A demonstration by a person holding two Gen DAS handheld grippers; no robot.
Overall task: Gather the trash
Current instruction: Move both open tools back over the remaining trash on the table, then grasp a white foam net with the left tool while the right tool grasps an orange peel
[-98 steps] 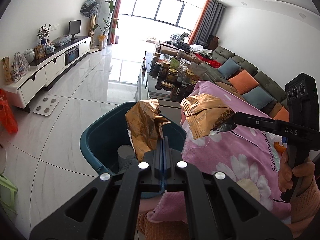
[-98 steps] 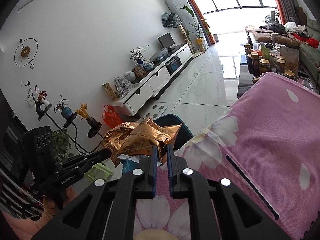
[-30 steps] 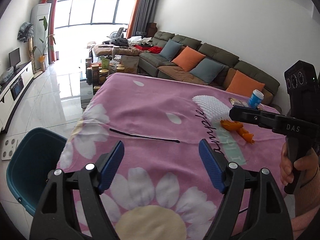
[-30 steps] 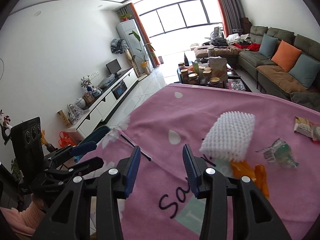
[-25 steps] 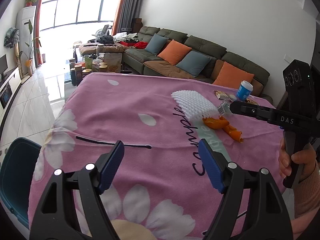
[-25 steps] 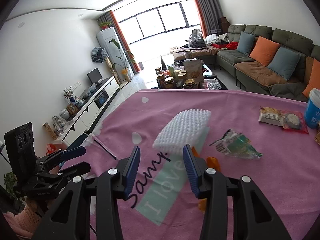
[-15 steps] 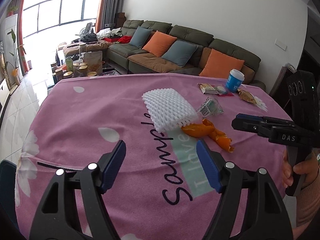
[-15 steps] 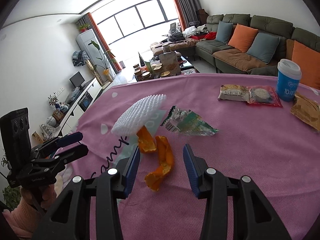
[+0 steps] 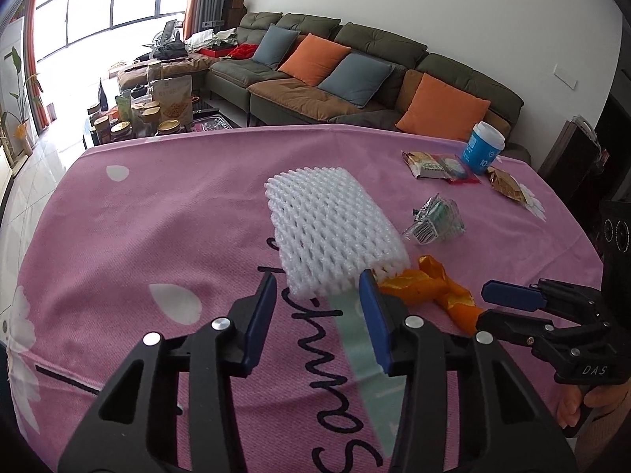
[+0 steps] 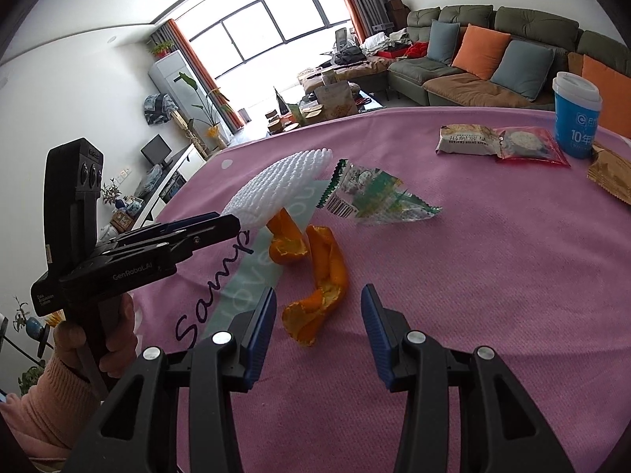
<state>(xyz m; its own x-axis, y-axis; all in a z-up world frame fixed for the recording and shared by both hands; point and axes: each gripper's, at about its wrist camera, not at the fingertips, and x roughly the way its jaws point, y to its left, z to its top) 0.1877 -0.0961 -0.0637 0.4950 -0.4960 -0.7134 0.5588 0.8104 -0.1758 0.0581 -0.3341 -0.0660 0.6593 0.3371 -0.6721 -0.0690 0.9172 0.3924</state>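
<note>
left wrist: left gripper [image 9: 317, 297] jaws just narrowing, nothing gripped, lined up on white foam net [image 9: 333, 232], probably the next pick.
right wrist: right gripper [image 10: 317, 315] released, straddling orange peel [image 10: 315, 287] on pink cloth [image 10: 493, 276], ready to clamp.

Orange peel [image 10: 315, 303] before parted tongs [image 10: 317, 317]

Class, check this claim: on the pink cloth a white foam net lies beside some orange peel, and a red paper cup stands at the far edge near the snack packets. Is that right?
Not quite: the paper cup is blue with a white lid, as the right wrist view shows. The rest holds: the white foam net lies beside the orange peel on the pink cloth, and the cup stands near the snack packets.
</note>
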